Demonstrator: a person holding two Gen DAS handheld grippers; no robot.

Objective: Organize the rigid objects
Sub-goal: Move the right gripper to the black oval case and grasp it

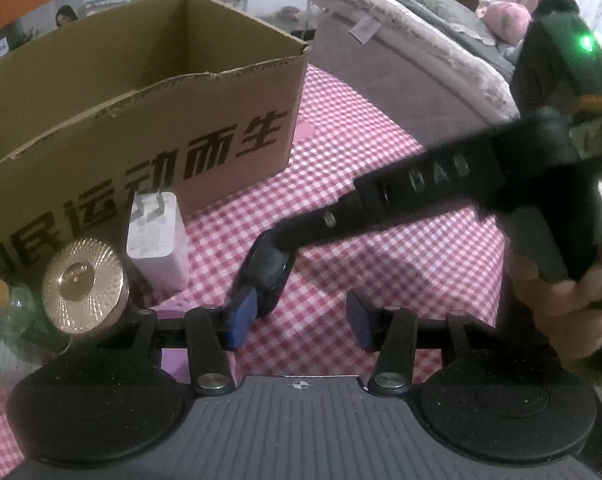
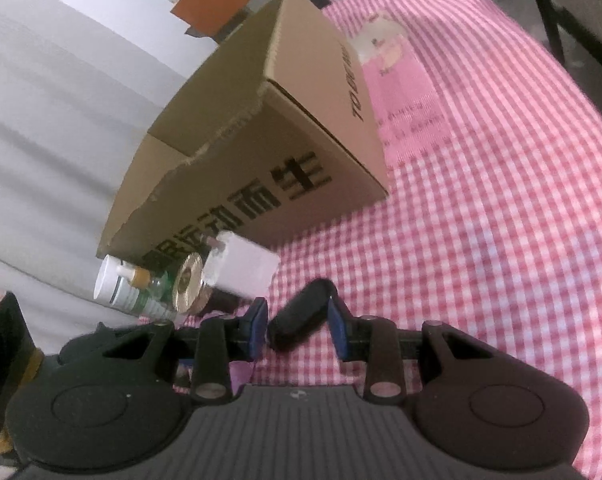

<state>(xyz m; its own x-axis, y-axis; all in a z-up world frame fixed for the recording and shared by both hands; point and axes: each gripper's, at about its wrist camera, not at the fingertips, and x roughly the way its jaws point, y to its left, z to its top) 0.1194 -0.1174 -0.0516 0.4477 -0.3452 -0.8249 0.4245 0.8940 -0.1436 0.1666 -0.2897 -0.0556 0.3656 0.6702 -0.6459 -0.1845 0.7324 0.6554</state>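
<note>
A small black oblong object [image 2: 301, 316] lies on the pink checked cloth between the fingers of my right gripper [image 2: 297, 330]. The jaws stand around it with small gaps at both sides. In the left wrist view the same object [image 1: 269, 270] sits at the tips of the right gripper's fingers, which reach in from the right. My left gripper [image 1: 303, 322] is open and empty, just behind the object. An open cardboard box [image 1: 141, 120] stands behind; it also shows in the right wrist view [image 2: 285, 152].
A white charger [image 1: 157, 240], a gold-lidded jar [image 1: 85, 286] and a clear bottle [image 1: 19, 304] stand in front of the box at the left. A white tube [image 2: 113, 284] lies beside them. A grey sofa [image 1: 401, 60] stands beyond the table.
</note>
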